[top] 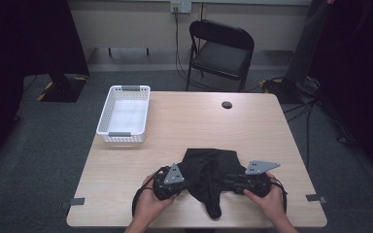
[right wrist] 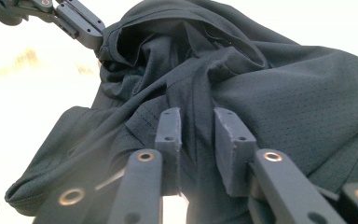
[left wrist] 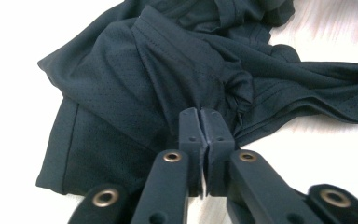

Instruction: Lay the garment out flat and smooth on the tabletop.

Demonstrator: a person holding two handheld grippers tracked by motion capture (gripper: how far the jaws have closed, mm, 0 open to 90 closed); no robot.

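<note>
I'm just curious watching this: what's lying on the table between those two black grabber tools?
In the high view, a crumpled black garment lies between the left gripper and the right gripper.

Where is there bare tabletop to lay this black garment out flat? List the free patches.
The widest free patch runs from the white basket across to the table's right edge, between the cable hole and the black garment. A smaller patch lies at the near left, below the basket. The near middle is crowded: the left gripper and right gripper flank the garment.
</note>
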